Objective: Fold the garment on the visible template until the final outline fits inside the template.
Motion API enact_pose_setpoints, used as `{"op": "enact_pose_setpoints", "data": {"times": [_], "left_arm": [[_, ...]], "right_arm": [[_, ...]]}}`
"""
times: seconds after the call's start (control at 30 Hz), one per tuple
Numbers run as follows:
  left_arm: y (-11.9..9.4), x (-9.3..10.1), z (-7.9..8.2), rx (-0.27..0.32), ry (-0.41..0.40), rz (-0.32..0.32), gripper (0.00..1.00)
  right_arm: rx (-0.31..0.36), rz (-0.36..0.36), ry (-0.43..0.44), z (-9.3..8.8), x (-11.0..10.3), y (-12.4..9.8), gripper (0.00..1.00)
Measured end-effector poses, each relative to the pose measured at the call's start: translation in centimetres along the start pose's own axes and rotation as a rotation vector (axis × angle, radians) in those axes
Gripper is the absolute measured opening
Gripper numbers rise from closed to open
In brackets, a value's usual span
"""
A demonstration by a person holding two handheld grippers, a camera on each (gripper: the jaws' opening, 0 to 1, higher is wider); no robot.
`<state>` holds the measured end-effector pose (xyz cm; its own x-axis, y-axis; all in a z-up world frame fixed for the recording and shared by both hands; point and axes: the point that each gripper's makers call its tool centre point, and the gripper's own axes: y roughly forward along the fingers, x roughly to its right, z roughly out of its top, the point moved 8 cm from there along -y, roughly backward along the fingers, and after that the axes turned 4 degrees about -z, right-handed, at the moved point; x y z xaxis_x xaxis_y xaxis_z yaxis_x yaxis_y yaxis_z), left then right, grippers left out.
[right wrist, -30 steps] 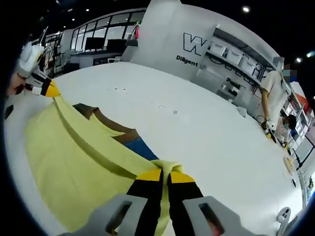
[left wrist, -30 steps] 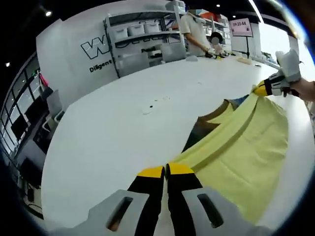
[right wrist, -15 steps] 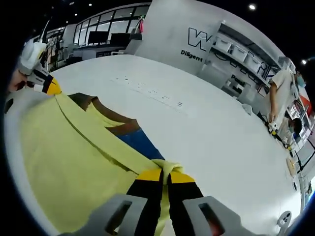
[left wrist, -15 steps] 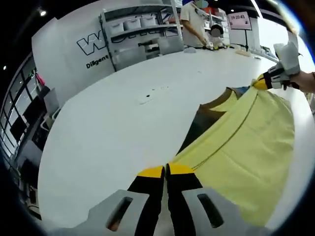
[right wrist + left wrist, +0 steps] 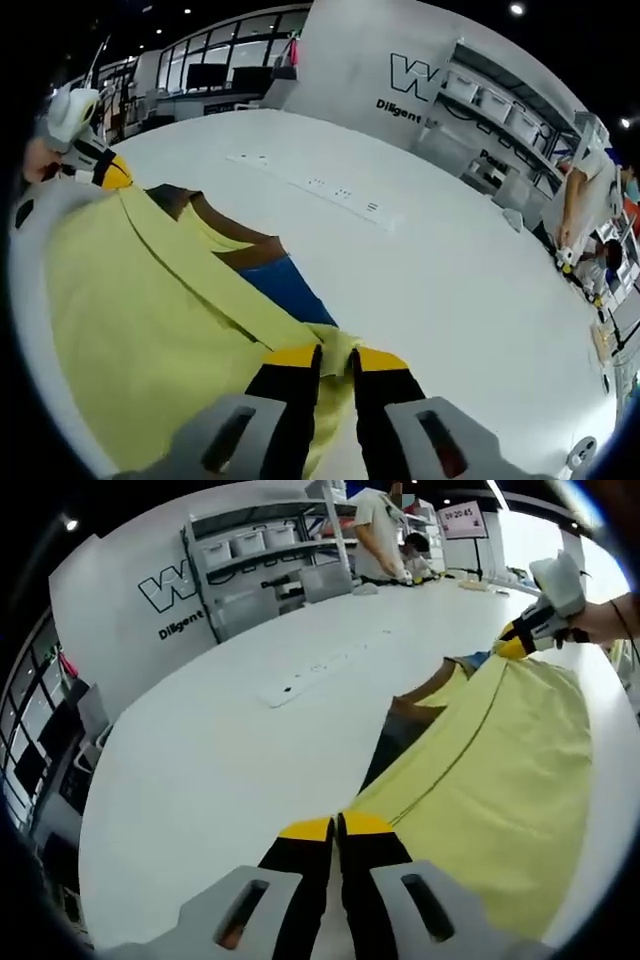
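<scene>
Over white table [image 5: 230,750]: pale yellow cloth garment [image 5: 490,770] stretched taut between left gripper [image 5: 337,828] and right gripper [image 5: 336,358], both clamped on edge, probably for laying fold over brown-and-blue template [image 5: 270,265].

One yellow garment [image 5: 500,770], two grippers [image 5: 336,827] [image 5: 336,358], one white table [image 5: 230,730], two people [image 5: 375,535] [image 5: 415,552] at the shelves [image 5: 265,565].
</scene>
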<state>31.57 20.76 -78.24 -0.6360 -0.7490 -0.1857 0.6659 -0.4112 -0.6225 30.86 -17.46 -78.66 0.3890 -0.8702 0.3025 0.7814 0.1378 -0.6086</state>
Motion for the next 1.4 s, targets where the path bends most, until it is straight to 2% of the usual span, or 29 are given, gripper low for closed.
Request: {"op": "enact_pose_setpoints", "data": {"times": [0.03,0.1,0.2,0.23,0.27,0.37,0.43,0.5,0.53,0.57,0.63,0.7,0.8,0.87,0.97,1.03,1.2,1.23,1.3,1.33,1.4], "left_arm": [[0.0,0.0,0.0,0.001,0.02,-0.002,0.04],[-0.1,0.0,0.6,0.048,0.065,-0.023,0.05],[-0.6,-0.2,1.0,0.066,0.084,-0.035,0.07],[-0.8,-0.4,1.2,0.068,0.1,-0.063,0.08],[-0.9,-0.4,1.2,0.069,0.111,-0.073,0.1],[-1.3,-0.9,1.7,0.086,0.201,-0.09,0.23],[-1.4,-1.0,1.7,0.081,0.212,-0.112,0.25],[-1.5,-1.3,2.0,0.075,0.257,-0.138,0.28],[-1.5,-1.2,2.2,0.068,0.321,-0.169,0.3],[-1.5,-1.1,2.2,0.065,0.346,-0.188,0.32],[-1.5,-0.5,2.5,0.067,0.421,-0.239,0.35],[-1.5,0.1,2.6,0.055,0.517,-0.281,0.36],[-1.1,0.4,2.3,0.001,0.628,-0.309,0.35],[-0.9,0.4,2.2,-0.007,0.632,-0.32,0.35],[-0.6,0.3,2.2,-0.02,0.673,-0.353,0.34],[-0.3,0.0,2.1,-0.04,0.705,-0.356,0.33],[0.0,-0.3,2.0,-0.072,0.723,-0.371,0.27],[0.0,-0.7,2.3,-0.071,0.8,-0.33,0.23],[0.2,-0.5,1.9,-0.094,0.767,-0.36,0.23],[0.2,-0.4,1.8,-0.094,0.765,-0.375,0.24],[0.3,-0.2,1.8,-0.096,0.8,-0.376,0.21]], "right_arm": [[0.008,0.006,-0.005,0.1,0.1,-0.1,0.24],[0.019,0.007,-0.041,0.4,0.4,-0.5,0.35],[0.044,0.024,-0.079,0.9,0.6,-0.9,0.35],[0.063,0.065,-0.128,1.3,0.6,-1.1,0.36],[0.063,0.077,-0.147,1.3,0.6,-1.1,0.37],[0.042,0.147,-0.31,1.5,0.5,-1.3,0.39],[0.024,0.19,-0.398,1.8,0.4,-1.1,0.4],[0.032,0.207,-0.454,2.0,0.3,-1.0,0.41],[0.019,0.238,-0.522,2.2,0.2,-0.8,0.42],[0.013,0.255,-0.562,2.3,0.1,-0.8,0.42],[0.022,0.281,-0.61,2.7,0.2,-0.6,0.46],[0.018,0.295,-0.626,3.1,0.3,-0.4,0.45],[0.007,0.325,-0.688,3.7,0.5,-0.2,0.42],[0.004,0.35,-0.724,4.0,0.3,-0.2,0.4],[-0.027,0.408,-0.91,4.5,-0.2,0.0,0.38],[-0.048,0.42,-0.972,4.7,-0.5,-0.1,0.34],[-0.113,0.445,-1.013,4.3,-0.2,0.7,0.3],[-0.138,0.45,-1.008,4.0,-0.1,0.8,0.29],[-0.154,0.448,-0.986,3.7,0.3,1.3,0.26],[-0.167,0.438,-0.939,3.4,0.6,1.6,0.24],[-0.163,0.424,-0.909,3.4,0.6,1.5,0.18]]}}
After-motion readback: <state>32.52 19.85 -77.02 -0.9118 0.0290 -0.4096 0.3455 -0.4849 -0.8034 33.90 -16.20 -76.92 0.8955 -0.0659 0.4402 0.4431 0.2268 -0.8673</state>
